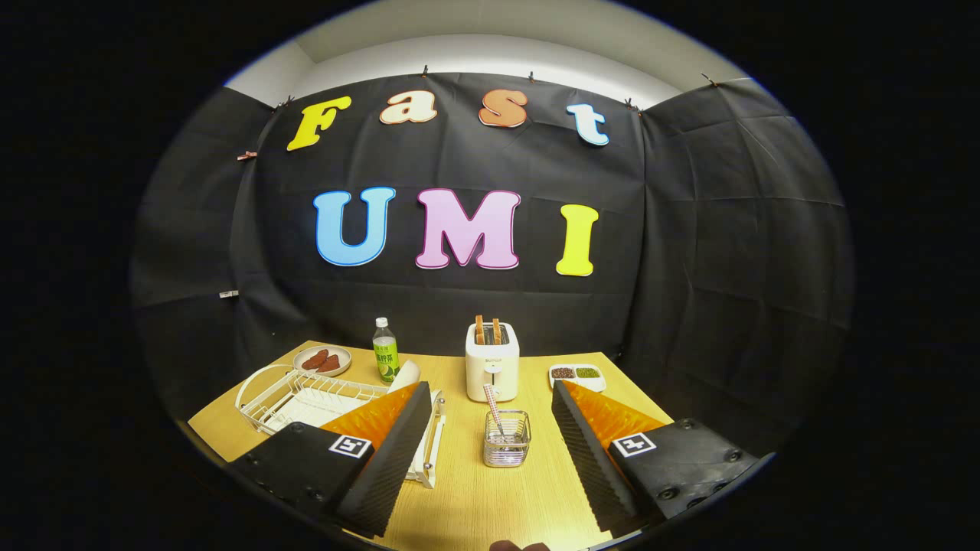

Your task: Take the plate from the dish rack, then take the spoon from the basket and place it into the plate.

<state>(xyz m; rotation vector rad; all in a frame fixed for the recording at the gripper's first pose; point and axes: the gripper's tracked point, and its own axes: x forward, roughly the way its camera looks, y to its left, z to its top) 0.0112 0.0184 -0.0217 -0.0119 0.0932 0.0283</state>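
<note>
Fingers of the gripper fill the bottom of the frame, spread wide and holding nothing above the wooden table. Between them, at lower centre, stands the wire basket with the spoon upright inside, its handle leaning left. Left of centre, partly behind the left finger, sits the white dish rack, with the pale plate standing at its right end. Farther back, mid-frame, are a green bottle, a white toaster with bread in its slots, a grey dish of reddish food at left, and a two-part tray at right.
</note>
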